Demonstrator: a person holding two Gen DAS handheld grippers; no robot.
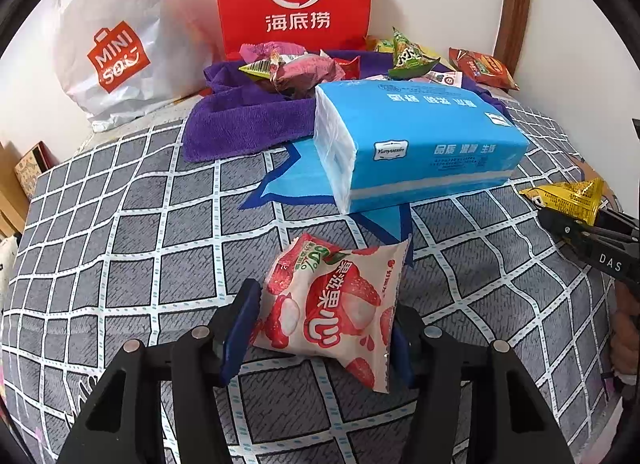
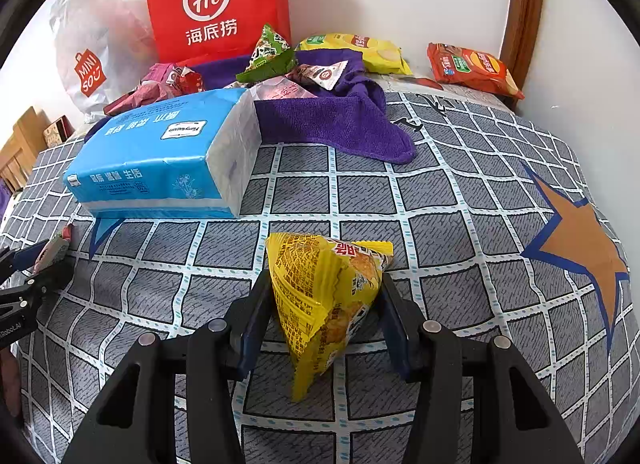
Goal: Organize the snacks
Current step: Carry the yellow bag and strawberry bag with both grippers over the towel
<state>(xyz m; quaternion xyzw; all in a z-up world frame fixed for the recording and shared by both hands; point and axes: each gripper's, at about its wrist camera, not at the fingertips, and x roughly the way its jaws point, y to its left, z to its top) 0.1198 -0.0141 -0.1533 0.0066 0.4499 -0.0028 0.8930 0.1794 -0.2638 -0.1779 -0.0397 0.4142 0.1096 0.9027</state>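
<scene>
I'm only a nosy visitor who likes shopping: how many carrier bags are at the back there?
2. The white bag leans on the wall at the back left; the red bag stands upright beside it, behind the purple towel. More may be out of view.

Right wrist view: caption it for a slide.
Right gripper clamps a yellow triangular snack packet above the checked bedsheet, blue tissue pack behind.

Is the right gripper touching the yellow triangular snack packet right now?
Touching. The right wrist view shows the right gripper with both pads pressed against the sides of the yellow triangular snack packet.
</scene>
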